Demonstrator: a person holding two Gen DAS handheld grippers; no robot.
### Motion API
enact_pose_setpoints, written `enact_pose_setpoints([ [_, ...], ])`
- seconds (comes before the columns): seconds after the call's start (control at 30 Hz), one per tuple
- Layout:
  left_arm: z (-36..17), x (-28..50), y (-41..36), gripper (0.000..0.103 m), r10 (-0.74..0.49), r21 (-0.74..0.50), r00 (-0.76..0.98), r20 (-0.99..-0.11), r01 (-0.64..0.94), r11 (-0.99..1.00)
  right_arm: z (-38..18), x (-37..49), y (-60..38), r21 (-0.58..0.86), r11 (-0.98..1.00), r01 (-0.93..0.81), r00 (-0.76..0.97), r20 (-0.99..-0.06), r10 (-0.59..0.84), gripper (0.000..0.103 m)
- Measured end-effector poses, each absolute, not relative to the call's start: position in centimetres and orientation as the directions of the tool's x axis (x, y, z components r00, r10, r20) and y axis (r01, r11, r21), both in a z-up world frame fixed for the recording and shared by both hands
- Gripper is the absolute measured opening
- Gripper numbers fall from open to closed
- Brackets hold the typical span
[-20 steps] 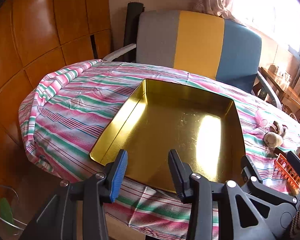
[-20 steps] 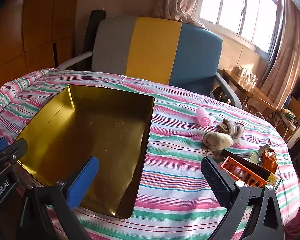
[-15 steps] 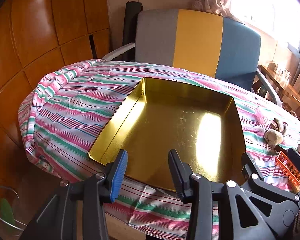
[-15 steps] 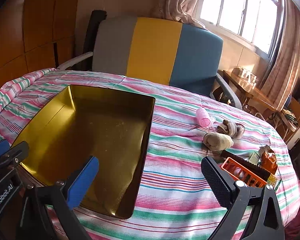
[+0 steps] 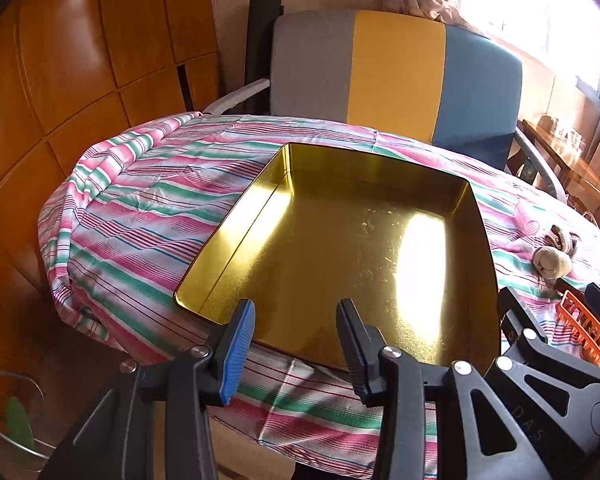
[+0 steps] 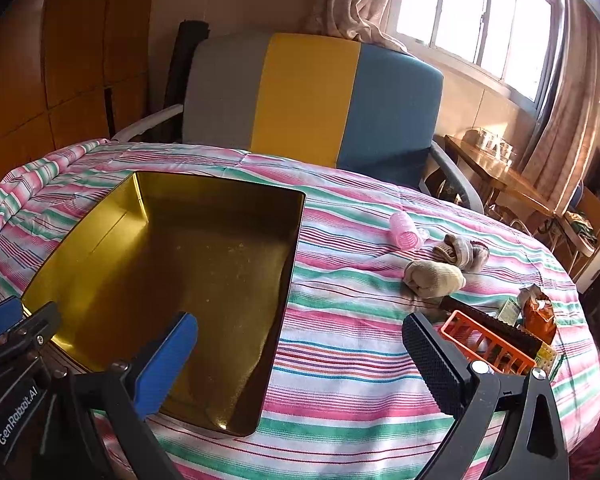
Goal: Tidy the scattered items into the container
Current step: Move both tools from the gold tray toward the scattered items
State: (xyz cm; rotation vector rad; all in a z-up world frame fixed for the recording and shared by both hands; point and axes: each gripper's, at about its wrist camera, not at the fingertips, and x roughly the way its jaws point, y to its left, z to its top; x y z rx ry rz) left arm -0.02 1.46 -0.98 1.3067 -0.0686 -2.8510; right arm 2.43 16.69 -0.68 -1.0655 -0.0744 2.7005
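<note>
An empty gold metal tray (image 5: 260, 208) (image 6: 100, 220) lies on the striped tablecloth. To its right lie a pink hair roller (image 6: 405, 232), a beige sock ball (image 6: 434, 279) (image 5: 552, 261), a second striped sock bundle (image 6: 462, 252), an orange comb-like rack (image 6: 488, 346) (image 5: 586, 330) and an orange snack packet (image 6: 539, 318). My left gripper (image 5: 296, 326) is open and empty at the tray's near edge. My right gripper (image 6: 300, 344) is wide open and empty, over the cloth between the tray and the items.
A grey, yellow and blue armchair (image 6: 312, 100) stands behind the round table. Wooden panels (image 5: 80, 60) line the left wall. A wooden side table (image 6: 500, 172) and a window with curtains are at the right. The table edge drops off near me.
Both views have shifted slightly; the left gripper drifted a little to the left relative to the tray. Both grippers stay open and empty.
</note>
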Motion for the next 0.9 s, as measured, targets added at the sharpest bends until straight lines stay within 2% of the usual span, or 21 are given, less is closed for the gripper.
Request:
enact_pose_setpoints([
  [0.9,-0.9,0.5,3.6,0.043,-0.035,0.087,-0.651,-0.758,-0.047,-0.995,0.0,3.7,17.9,-0.084,-0.977,-0.194,-0.716,-0.669,0.199,0.103],
])
